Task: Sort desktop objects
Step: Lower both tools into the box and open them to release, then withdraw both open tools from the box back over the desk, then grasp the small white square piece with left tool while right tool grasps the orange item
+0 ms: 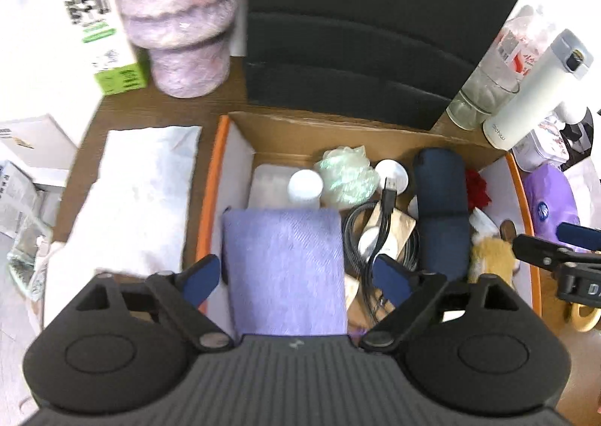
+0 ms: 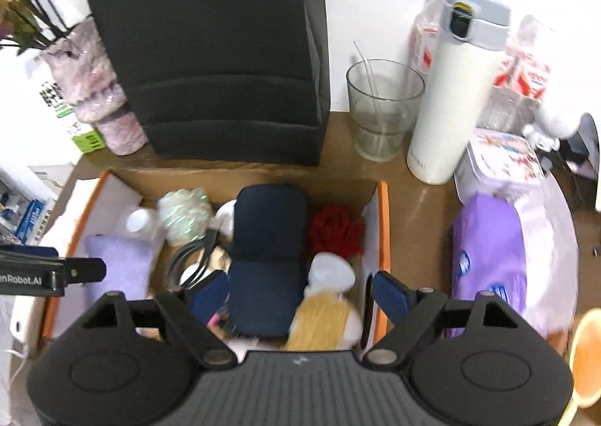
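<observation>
box point(image 1: 240, 133): holds purple cloth point(image 1: 283, 268), cable point(image 1: 379, 234), navy case point(image 1: 443, 212), red flower point(image 2: 336, 231), bottle point(image 1: 305, 185). left gripper point(image 1: 296, 277) and right gripper point(image 2: 300, 294) above it, jaws spread, empty. left outside, it seems: tissue pack point(image 2: 488, 268), flask point(image 2: 458, 88), glass point(image 2: 383, 107).

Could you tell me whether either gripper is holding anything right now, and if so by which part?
Nothing is held: left gripper and right gripper hang with open jaws above the box.
</observation>
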